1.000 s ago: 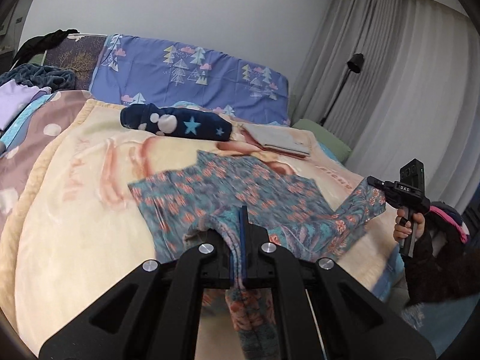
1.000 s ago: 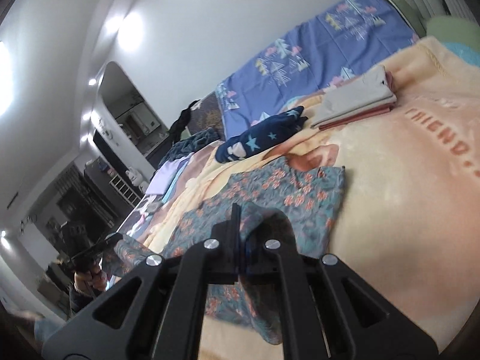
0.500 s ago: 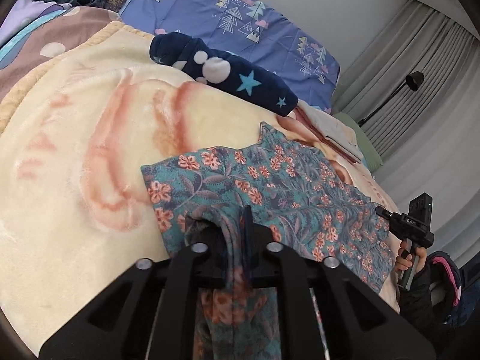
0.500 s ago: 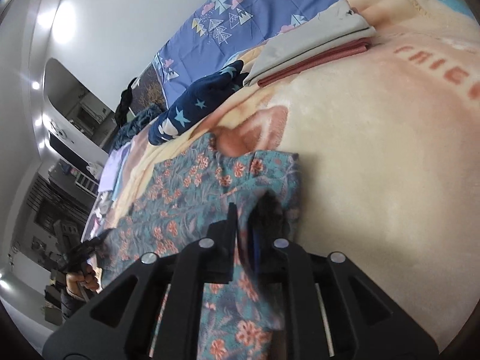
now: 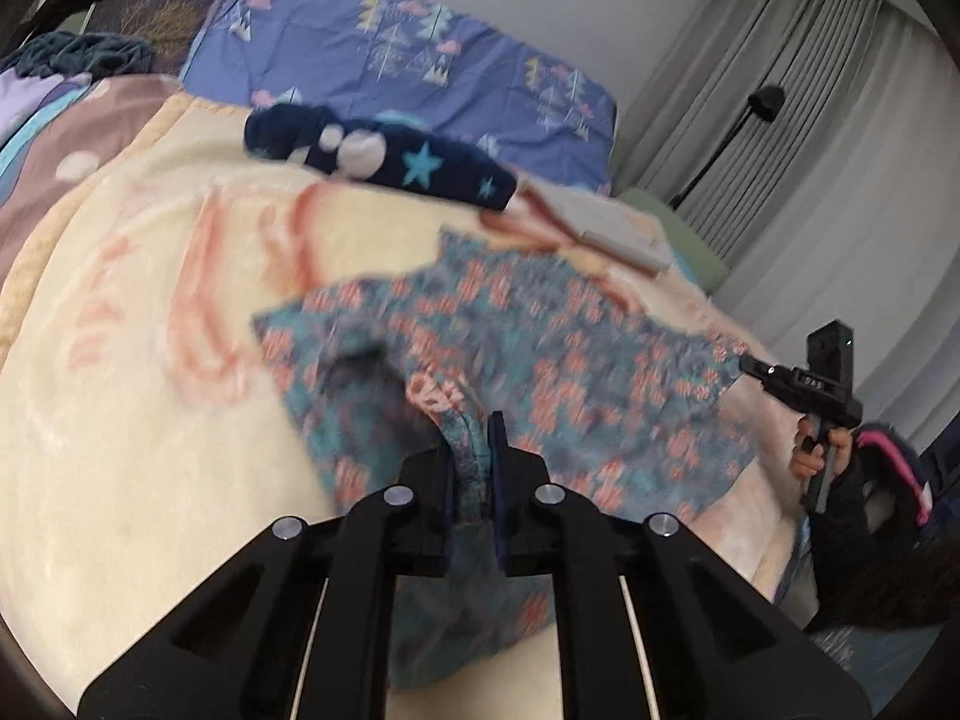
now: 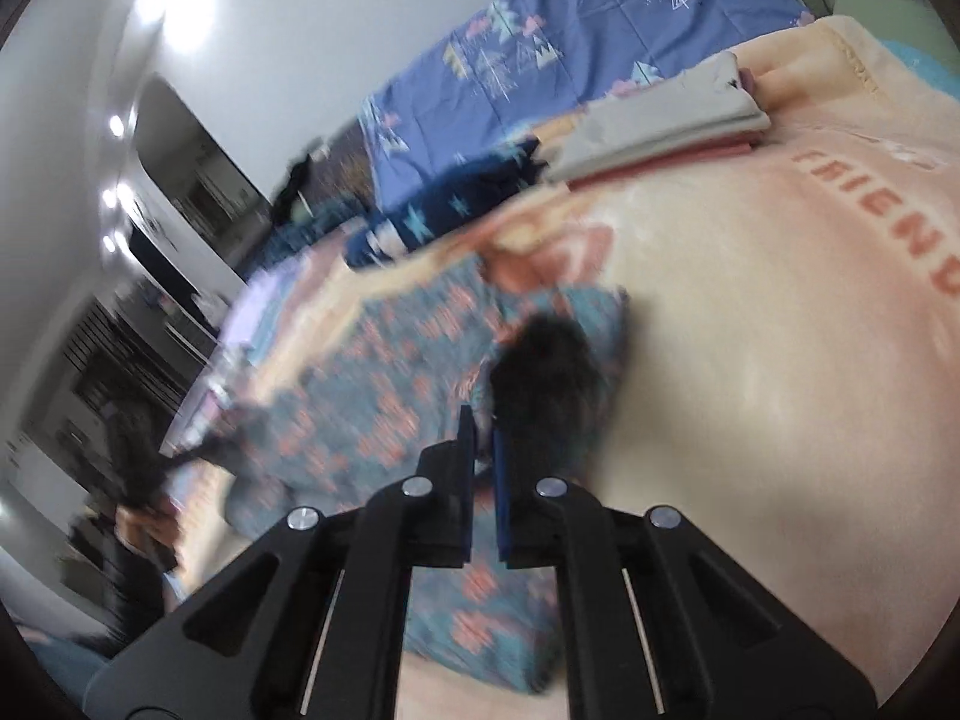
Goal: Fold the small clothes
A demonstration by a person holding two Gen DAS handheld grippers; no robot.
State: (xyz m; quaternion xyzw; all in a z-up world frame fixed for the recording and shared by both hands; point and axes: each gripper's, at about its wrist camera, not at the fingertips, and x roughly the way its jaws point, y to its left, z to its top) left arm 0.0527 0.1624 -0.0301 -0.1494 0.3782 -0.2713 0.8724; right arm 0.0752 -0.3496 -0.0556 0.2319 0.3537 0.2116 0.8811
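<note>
We've got the floral top (image 5: 540, 348) spread over the peach blanket (image 5: 150, 450) on the bed, sitting mid-frame in both views (everything's pretty blurry, so the fine detail is lost).

In the left wrist view our left claw (image 5: 474, 450) is clenched on a bunched edge of the top at lower centre, with fabric pinched between the two fingers and more of it hanging down under them. Over at the right edge of that frame we can see the right claw (image 5: 750, 363) touching the top's far corner, with a hand (image 5: 819, 450) on its grip.

In the right wrist view the right claw (image 6: 483, 438) is clamped on the top (image 6: 384, 414) too, fingers nearly together with a sliver of cloth between them, right next to a dark shadowy fold.

Other stuff on the bed:
- a navy star-print piece (image 5: 384, 162) lies in the upper middle, beyond the top
- a folded stack (image 6: 660, 126), grey over pink, sits upper right in the right wrist view, just beside the navy piece
- a blue pillow (image 5: 420, 54) with a tree print runs along the wall
- a floor lamp (image 5: 762, 105) stands against the curtains (image 5: 840, 120), upper right
</note>
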